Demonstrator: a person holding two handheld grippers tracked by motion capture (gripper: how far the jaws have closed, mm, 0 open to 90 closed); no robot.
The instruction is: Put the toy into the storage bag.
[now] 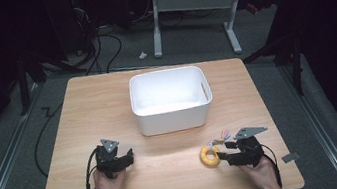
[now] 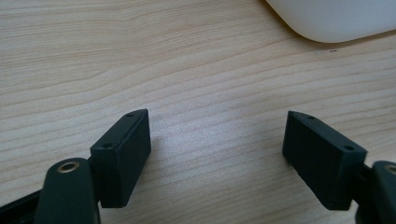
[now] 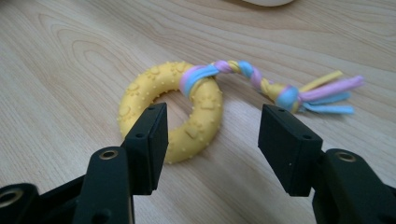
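A yellow rubber ring toy (image 1: 209,156) (image 3: 140,93) with a braided pink, blue and yellow tail (image 1: 222,136) (image 3: 261,81) lies flat on the wooden table (image 1: 170,185) at the front right. My right gripper (image 1: 223,158) (image 3: 215,114) is open right at the ring. The ring's near side sits between the jaws, and neither pad presses on it. At the front left, my left gripper (image 1: 130,157) (image 2: 218,116) stands open low over bare wood, with nothing between its jaws.
A white plastic bin (image 1: 165,72) (image 2: 327,23) stands in the middle of the table, beyond both grippers. A hand holds each gripper from the table's near edge. Cables and desk legs are on the floor behind the table.
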